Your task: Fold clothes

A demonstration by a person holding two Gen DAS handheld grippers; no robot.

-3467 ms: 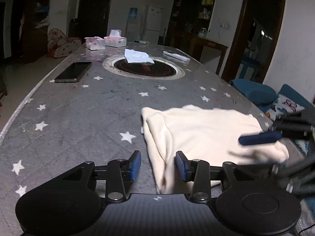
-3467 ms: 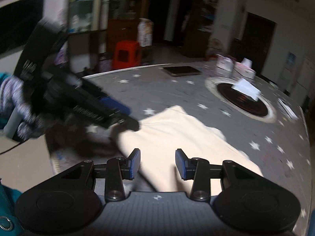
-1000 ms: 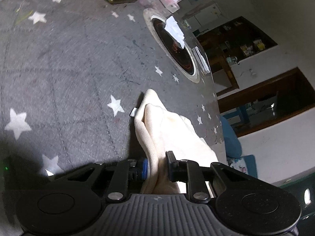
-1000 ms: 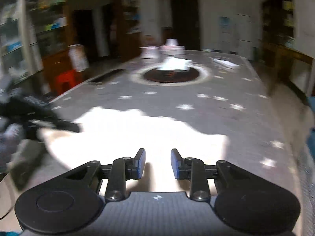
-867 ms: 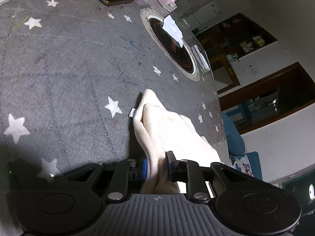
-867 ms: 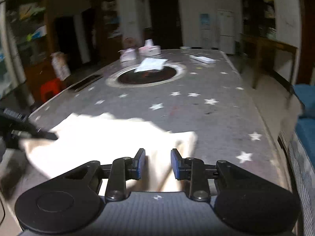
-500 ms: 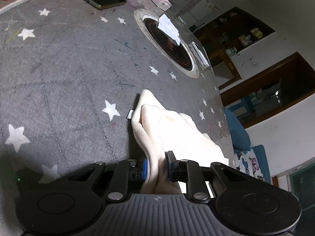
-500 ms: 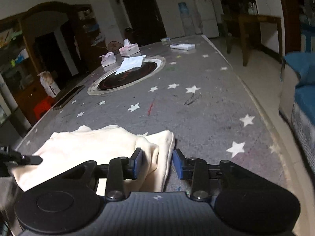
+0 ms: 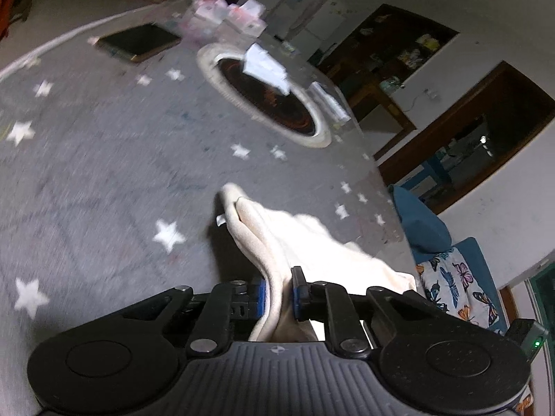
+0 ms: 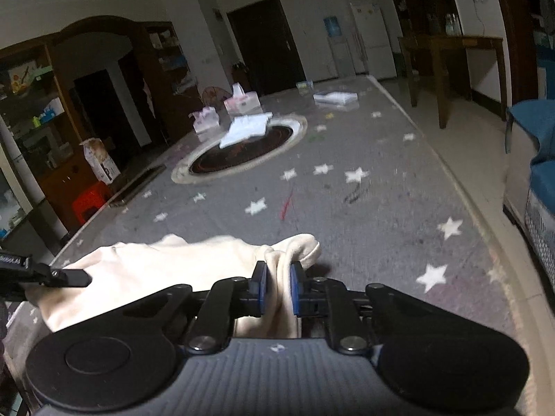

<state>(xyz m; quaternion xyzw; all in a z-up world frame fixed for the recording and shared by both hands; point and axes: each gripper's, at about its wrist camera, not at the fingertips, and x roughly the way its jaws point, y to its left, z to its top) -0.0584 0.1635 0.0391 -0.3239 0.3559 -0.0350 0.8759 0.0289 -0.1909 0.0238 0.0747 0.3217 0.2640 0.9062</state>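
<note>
Currently, the cream garment lay bunched on the starred worktop. The left gripper and right gripper had just closed, each pinching an end. Soft, limp cloth likely sags; grip doubled edges.

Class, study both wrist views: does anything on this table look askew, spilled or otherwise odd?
One thing: a loose white paper sheet lies crumpled across the dark round inset mid-table. The cream garment is bunched, but both grippers are pinching it mid-fold, so that is expected.

Cream garment's near edge behind hand-held gripper body.
</note>
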